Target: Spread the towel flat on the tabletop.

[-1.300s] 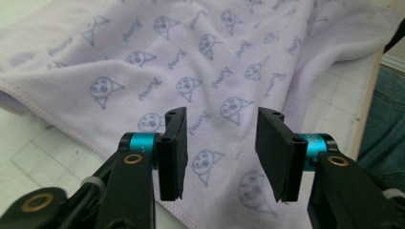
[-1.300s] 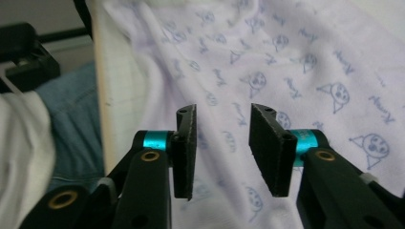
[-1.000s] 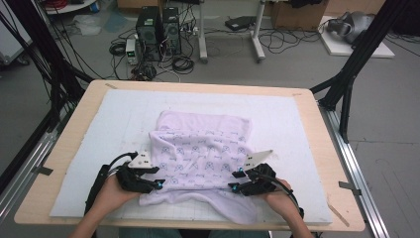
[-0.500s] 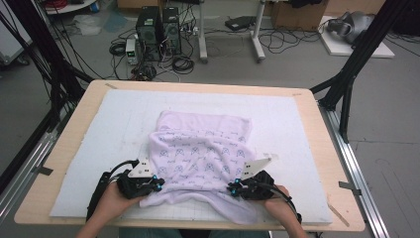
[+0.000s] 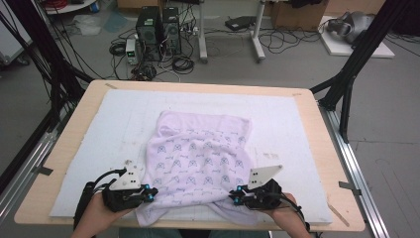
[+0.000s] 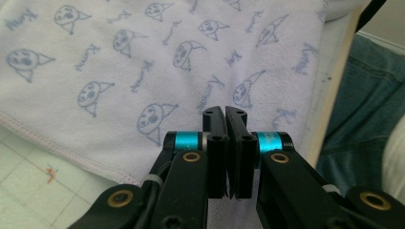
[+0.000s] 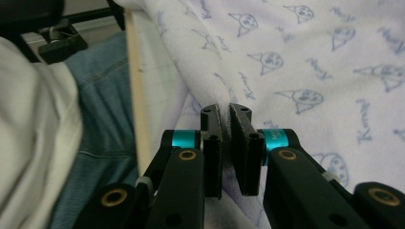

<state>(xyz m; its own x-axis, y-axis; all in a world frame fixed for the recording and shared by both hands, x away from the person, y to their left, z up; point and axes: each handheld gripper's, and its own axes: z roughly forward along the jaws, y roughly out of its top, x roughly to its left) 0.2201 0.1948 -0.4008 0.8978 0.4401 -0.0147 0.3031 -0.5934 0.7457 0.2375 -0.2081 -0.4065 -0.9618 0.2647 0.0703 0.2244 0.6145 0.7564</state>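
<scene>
Grey floor (image 5: 386, 148) beyond the bench's far edge carries two computer towers (image 5: 158, 27), tangled cables (image 5: 292, 42) and white table legs (image 5: 257, 34).

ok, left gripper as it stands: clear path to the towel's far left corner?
Probably not yet. The left gripper is shut on the towel at its near edge, as is the right gripper. The mat beyond looks bare, so only that grip hinders it.

The black two-jaw left gripper (image 5: 148, 194) and the black two-jaw right gripper (image 5: 235, 194) are held low in the person's hands at the near corners of the lilac printed cloth (image 5: 200, 158), jaws just clamped onto its hem.
</scene>
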